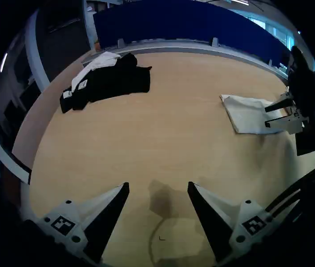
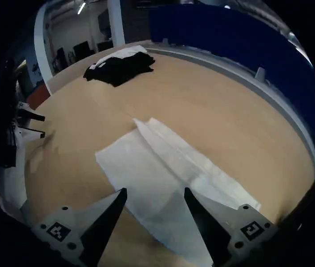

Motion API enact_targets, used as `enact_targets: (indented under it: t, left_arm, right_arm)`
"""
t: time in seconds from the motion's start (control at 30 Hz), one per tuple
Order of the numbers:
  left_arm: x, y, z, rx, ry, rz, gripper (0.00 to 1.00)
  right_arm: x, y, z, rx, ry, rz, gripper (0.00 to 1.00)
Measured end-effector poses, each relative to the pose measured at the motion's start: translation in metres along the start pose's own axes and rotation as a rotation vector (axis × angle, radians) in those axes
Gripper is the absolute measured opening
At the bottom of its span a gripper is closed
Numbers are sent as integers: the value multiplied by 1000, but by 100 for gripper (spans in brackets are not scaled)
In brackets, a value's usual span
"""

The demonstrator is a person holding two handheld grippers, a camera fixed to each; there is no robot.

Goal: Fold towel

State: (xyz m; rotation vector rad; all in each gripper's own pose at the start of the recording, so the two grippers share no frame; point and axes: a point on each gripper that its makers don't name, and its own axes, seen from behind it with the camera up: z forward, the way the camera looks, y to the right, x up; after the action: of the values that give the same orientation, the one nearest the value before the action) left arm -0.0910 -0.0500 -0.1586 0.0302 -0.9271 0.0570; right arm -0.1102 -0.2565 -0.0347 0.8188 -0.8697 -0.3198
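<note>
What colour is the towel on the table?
The towel is white, clearest in the right gripper view.

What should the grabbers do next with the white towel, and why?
Probably lower the right gripper and pinch the near edge of the towel. It is open right over the towel, which lies only partly folded, with one flap laid over. The left gripper, also open, hangs over bare table away from the towel, so the right one looks best placed.
</note>
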Motion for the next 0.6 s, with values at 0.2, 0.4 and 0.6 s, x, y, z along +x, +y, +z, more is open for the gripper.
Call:
enact_targets:
  t: [0.2, 0.4, 0.6]
  left_arm:
    - [2, 1, -2, -3, 4, 4, 98]
    - [3, 0, -5, -3, 4, 1, 97]
    - [3, 0, -6, -2, 5, -3, 98]
  right_arm:
    - [4, 5, 1, -7, 4, 2, 100]
    - [14, 18, 1, -24, 12, -7, 100]
    - [23, 32, 5, -40, 11, -12, 100]
